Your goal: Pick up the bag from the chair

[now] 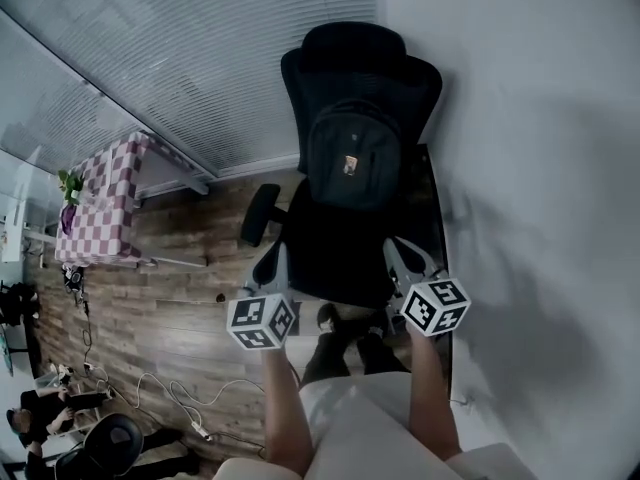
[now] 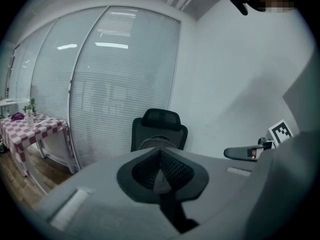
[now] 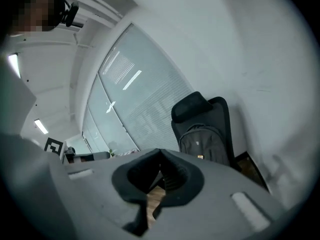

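Leaning on the backrest of the black office chair (image 1: 352, 46), the dark grey backpack bag (image 1: 352, 158) sits upright. The left gripper (image 1: 270, 265) and right gripper (image 1: 403, 260) hover by the seat front, jaws closed together, holding nothing. A checked-cloth table (image 1: 105, 203) stands well left.

The bag (image 1: 352, 158) is sitting upright against the chair (image 1: 350, 46) back. The left gripper (image 1: 271, 260) and right gripper (image 1: 400, 255) are hovering over the seat's near corners, well short of it.
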A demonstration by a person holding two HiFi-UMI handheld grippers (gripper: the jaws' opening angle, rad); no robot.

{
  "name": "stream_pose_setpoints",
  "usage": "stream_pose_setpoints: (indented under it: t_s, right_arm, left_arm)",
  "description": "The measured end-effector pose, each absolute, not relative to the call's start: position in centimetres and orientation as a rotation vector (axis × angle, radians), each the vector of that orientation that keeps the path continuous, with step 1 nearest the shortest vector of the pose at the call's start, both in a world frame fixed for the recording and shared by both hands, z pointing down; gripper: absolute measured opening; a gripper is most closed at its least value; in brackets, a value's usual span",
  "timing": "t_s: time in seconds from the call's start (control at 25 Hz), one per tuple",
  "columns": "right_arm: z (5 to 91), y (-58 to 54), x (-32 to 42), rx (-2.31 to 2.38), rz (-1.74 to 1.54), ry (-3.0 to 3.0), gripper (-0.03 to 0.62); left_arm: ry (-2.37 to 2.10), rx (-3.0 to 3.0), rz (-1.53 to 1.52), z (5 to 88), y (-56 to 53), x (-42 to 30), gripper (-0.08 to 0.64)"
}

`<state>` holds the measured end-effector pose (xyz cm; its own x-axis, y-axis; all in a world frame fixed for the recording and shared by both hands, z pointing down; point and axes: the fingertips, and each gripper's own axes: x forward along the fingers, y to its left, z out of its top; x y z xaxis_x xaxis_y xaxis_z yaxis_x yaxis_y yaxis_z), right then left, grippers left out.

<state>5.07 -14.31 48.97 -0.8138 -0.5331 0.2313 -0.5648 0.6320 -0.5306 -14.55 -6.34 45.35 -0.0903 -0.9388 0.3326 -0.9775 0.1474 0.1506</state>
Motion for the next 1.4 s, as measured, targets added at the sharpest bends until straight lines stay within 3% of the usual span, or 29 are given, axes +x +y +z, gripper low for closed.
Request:
stream_pose_setpoints:
  t_s: [0.48,0.68,1.0,1.4]
  right_arm:
    - [53.3,-24.4,3.7,1.199,0.976,-2.704,0.002]
    - [56.7,-30.7,0.4,1.160,1.219,-2.778,0.002]
    - [69.3,-37.6,0.3,1.403,1.228,-2.439,0.002]
    - [75.6,-43.7,1.0,1.346,1.052,-2.489,0.003]
  left_arm:
    - [-1.933,1.876,0.067,51.7,-18.0,-22.1,0.008]
    - [-1.725,1.999,0.091,55.8,-26.6,-24.5,0.008]
    - [-1.531,2.062,0.288,67.0,-33.7,-26.5,0.008]
    - [-1.511,2.075,0.269,75.9,-41.3,-30.7,0.037]
